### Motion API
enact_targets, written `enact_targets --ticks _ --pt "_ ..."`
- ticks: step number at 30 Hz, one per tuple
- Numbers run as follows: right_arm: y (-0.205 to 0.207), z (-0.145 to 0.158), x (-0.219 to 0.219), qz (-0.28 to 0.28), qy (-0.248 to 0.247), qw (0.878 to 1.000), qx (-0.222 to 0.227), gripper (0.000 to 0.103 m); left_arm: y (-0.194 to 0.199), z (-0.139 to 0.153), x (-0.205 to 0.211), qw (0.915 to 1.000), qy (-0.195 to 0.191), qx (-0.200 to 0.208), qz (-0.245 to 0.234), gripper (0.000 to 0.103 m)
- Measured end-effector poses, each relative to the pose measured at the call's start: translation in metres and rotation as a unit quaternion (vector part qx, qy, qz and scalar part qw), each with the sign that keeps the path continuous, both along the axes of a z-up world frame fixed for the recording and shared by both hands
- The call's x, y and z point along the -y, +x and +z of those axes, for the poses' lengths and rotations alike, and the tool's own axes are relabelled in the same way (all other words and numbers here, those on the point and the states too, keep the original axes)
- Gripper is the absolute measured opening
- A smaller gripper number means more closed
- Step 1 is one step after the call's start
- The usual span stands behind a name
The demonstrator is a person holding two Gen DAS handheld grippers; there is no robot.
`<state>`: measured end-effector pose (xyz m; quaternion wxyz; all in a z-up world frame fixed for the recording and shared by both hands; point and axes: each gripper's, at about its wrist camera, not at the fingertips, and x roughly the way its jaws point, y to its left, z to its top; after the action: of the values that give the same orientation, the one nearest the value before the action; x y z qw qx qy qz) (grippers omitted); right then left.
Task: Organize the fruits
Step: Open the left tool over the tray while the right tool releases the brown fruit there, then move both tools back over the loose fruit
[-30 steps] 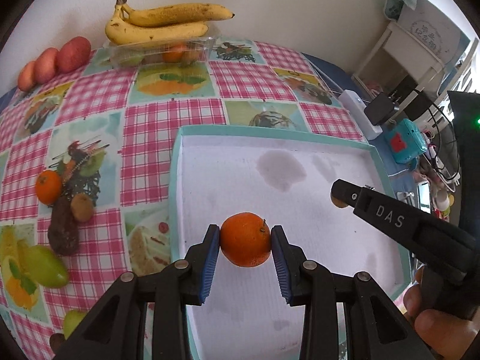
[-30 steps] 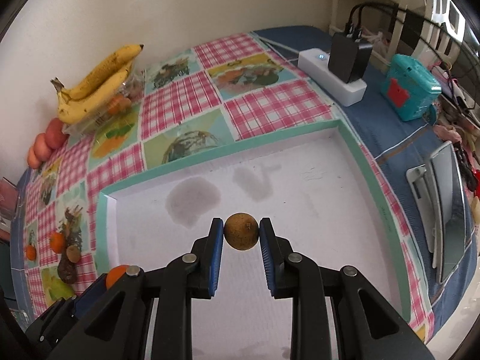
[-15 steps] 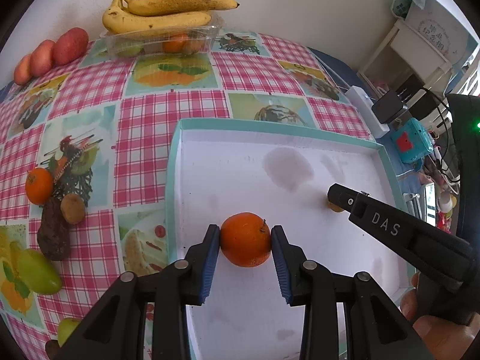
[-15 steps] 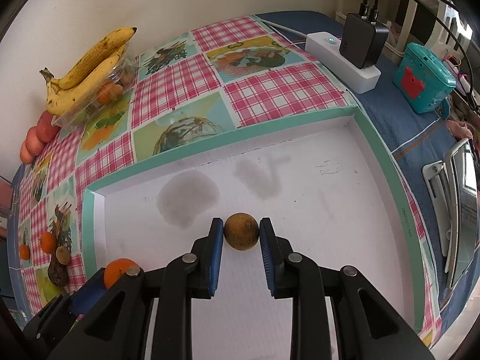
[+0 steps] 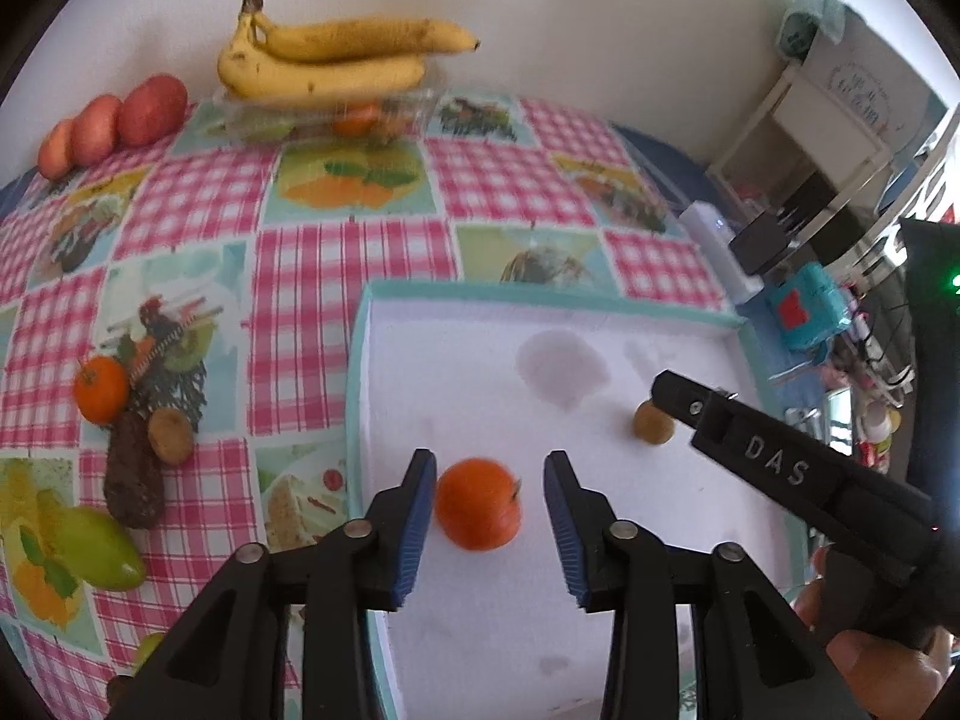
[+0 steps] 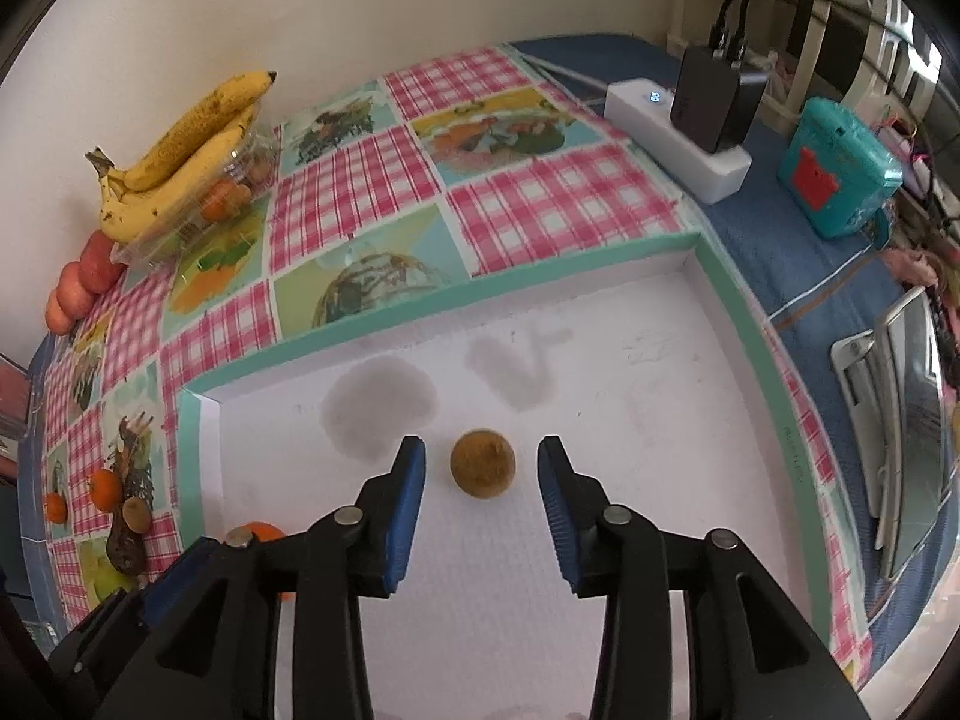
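Both grippers have let go since a second ago: the left gripper (image 5: 487, 495), then clamped on the round orange mandarin (image 5: 478, 504), now has its blue pads apart and opening, fruit between them untouched on the tray floor. Same for the right gripper (image 6: 481, 483): jaws opening, the small round brown fruit (image 6: 482, 463) sitting free between the pads.

Both fruits lie inside the shallow white tray with the teal rim (image 5: 357, 360), mandarin toward its left side, brown fruit further right. Tray otherwise holds only two grey stains.

Left of the tray, on the pink-checked tablecloth over the worktop (image 5: 336, 276): a green mango (image 5: 99, 549), a dark brown oblong fruit (image 5: 133, 480), a brown kiwi (image 5: 171, 435), another mandarin (image 5: 101, 389).

Far edge, by the wall: a clear plastic clamshell box (image 5: 336, 114) with small fruit inside, yellow bananas (image 5: 330, 60) on top; red apples (image 5: 114, 123) to its left.
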<state>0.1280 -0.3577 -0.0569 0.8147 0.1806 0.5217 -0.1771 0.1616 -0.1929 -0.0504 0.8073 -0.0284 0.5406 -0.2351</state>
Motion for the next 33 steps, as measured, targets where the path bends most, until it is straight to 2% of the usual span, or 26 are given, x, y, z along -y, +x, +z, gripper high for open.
enact_targets --ticks 2,3,5,8,10,12,16,22,28,31,33 --pt "-0.001 0.007 0.0 0.0 -0.002 1.0 0.009 0.058 0.0 0.008 -0.002 0.9999 0.006 0.01 0.002 0.063" --pt "-0.002 0.01 0.001 -0.001 -0.003 1.0 0.012 0.063 0.0 0.011 -0.003 0.9998 0.011 0.016 0.005 0.065" --pt "-0.004 0.014 0.002 -0.005 -0.009 1.0 0.014 0.068 0.001 0.016 -0.008 0.9994 0.019 0.024 0.016 0.069" --pt "-0.005 0.018 0.004 -0.006 -0.016 1.0 0.013 0.071 0.005 0.022 -0.021 0.9979 0.035 0.036 0.04 0.084" --pt "-0.006 0.02 0.003 -0.005 -0.019 1.0 0.013 0.075 0.008 0.024 -0.031 0.9962 0.049 0.043 0.058 0.09" --pt "-0.005 0.02 0.002 -0.001 -0.023 1.0 0.012 0.078 0.012 0.025 -0.043 0.9932 0.065 0.05 0.083 0.102" --pt "-0.004 0.018 -0.001 0.008 -0.027 1.0 0.009 0.087 0.02 0.026 -0.071 0.9855 0.09 0.064 0.129 0.103" --pt "-0.004 0.021 -0.008 0.014 -0.052 0.998 0.021 0.087 0.028 0.03 -0.112 0.9758 0.092 0.085 0.179 0.103" --pt "-0.002 0.024 -0.014 0.024 -0.043 0.998 0.046 0.088 0.031 0.037 -0.143 0.9647 0.091 0.116 0.218 0.103" --pt "0.001 0.024 -0.02 0.029 -0.037 0.998 0.05 0.088 0.034 0.039 -0.151 0.9662 0.088 0.114 0.214 0.103" --pt "0.004 0.023 -0.026 0.038 -0.033 0.997 0.052 0.088 0.037 0.038 -0.158 0.9712 0.065 0.104 0.204 0.103"
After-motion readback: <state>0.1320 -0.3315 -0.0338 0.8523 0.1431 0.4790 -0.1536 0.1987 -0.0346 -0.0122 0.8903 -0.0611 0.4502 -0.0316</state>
